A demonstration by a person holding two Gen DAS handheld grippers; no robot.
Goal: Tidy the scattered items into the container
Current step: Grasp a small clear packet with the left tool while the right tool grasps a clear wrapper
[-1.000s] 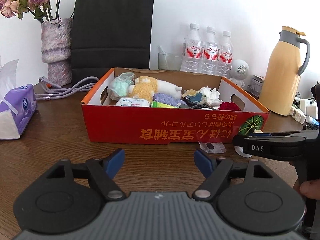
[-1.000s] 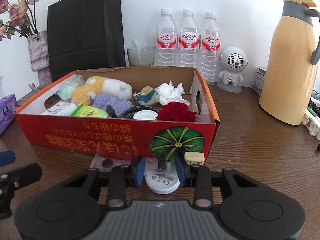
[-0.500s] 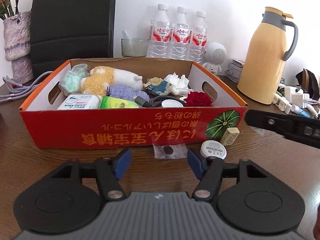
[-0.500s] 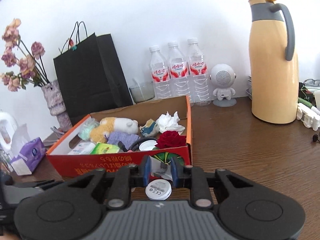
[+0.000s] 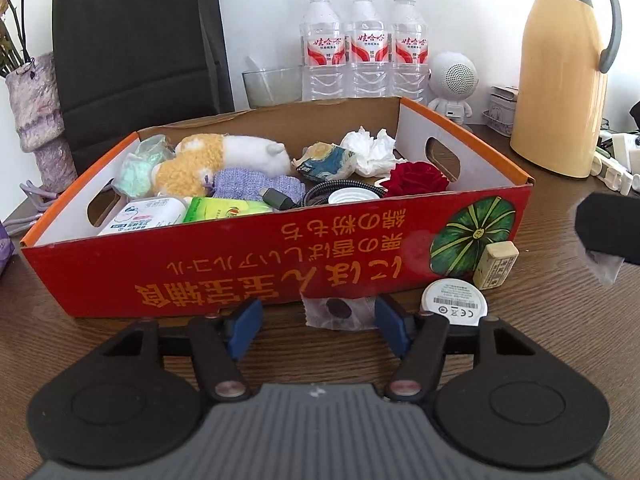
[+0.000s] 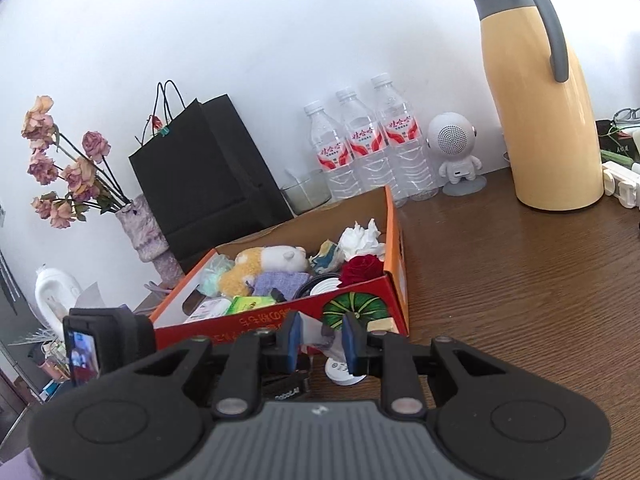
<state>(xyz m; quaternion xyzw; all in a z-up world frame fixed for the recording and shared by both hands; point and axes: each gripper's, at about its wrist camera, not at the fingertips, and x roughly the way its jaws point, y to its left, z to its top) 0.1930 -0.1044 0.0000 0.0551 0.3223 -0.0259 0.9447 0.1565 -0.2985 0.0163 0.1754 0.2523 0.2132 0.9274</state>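
A red cardboard box (image 5: 280,256) (image 6: 248,320) on the wooden table holds a plush toy, a red rose, tissue, a cable and packets. In front of it lie a clear packet with a dark disc (image 5: 338,310), a round white device (image 5: 454,302) (image 6: 340,372) and a beige mahjong tile (image 5: 496,266) (image 6: 384,324). My left gripper (image 5: 318,326) is open low over the table, its fingers either side of the clear packet. My right gripper (image 6: 320,340) is raised above the table and shut on a clear wrapper (image 6: 316,330), which also shows in the left wrist view (image 5: 604,268).
Behind the box stand a black paper bag (image 5: 132,60), a glass bowl (image 5: 272,86), three water bottles (image 5: 364,48), a white robot speaker (image 5: 452,80) and a yellow thermos (image 5: 560,68). A vase of dried flowers (image 6: 144,232) is at the back left.
My right gripper has lifted up and away from the table with the clear wrapper in it. My left gripper has moved right and forward to the clear packet.
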